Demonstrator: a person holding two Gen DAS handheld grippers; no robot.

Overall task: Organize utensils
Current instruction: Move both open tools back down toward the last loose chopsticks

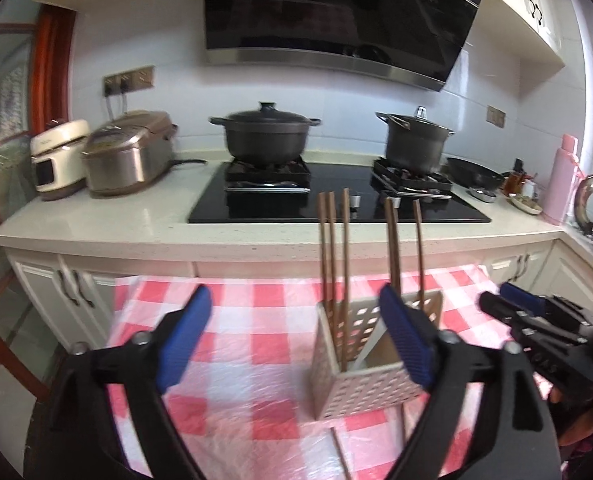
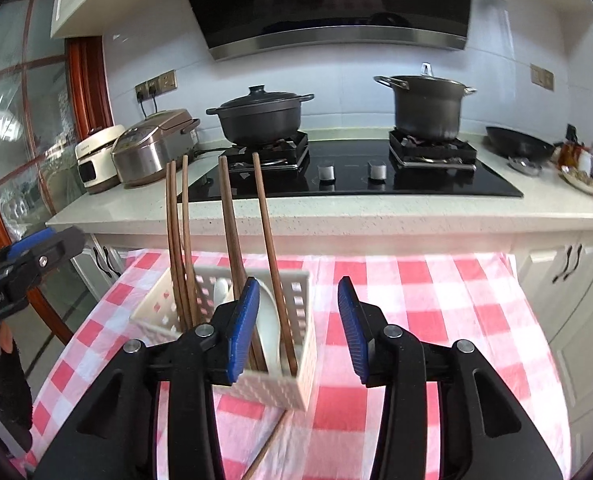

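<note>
Checkered worktop [image 2: 436, 320], my left gripper [image 1: 296, 344] gapes wide, right gripper [image 2: 296, 328] half-spread, both empty. Bump that holder [image 2: 296, 376] and the chopsticks [image 2: 232, 224] could topple.

Worktop [image 2: 436, 320] covered in red-white checked cloth. White perforated utensil caddy [image 2: 292, 384] stands on it; one chopstick [image 2: 270, 446] lies just beside caddy base.

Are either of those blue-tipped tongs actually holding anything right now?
No. The left tongs and right tongs are both open and empty; the chopsticks stand in the white holder.
</note>
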